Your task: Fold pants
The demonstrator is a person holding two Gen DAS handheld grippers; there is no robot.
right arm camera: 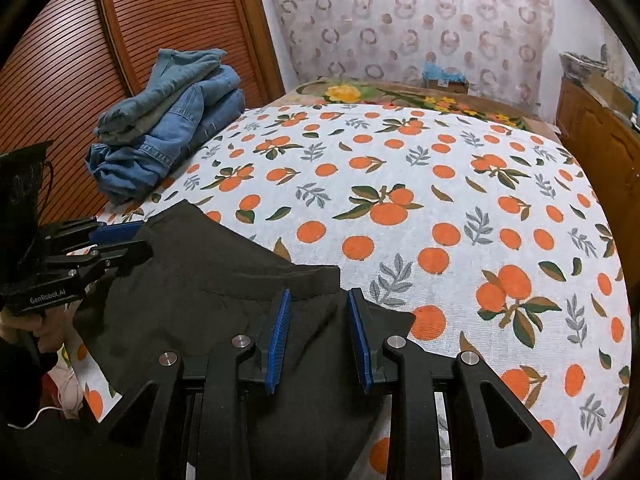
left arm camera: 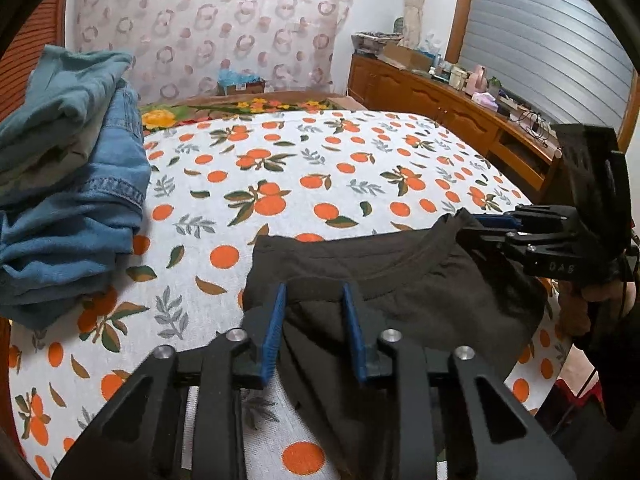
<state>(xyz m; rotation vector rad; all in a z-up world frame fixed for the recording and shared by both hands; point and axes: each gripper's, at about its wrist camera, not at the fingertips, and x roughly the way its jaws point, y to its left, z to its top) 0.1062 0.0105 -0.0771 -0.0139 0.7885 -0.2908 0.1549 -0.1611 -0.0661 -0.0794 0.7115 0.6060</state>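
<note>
with both the left gripper [left arm camera: 314, 320] and right gripper [right arm camera: 320, 328] parted, holding nothing, over the black pants [right arm camera: 224, 280], pinch each waistband corner just ahead squarely before folding.

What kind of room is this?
Most likely a bedroom: a bed with an orange-print sheet, a slatted wooden wardrobe door, and a wooden dresser along the wall.

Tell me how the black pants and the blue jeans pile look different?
The black pants lie spread flat near both grippers; the blue jeans pile sits bunched and stacked far off. The black pants are plain dark; the jeans pile is faded blue with seams. Both rest on the orange-print bedsheet.
</note>
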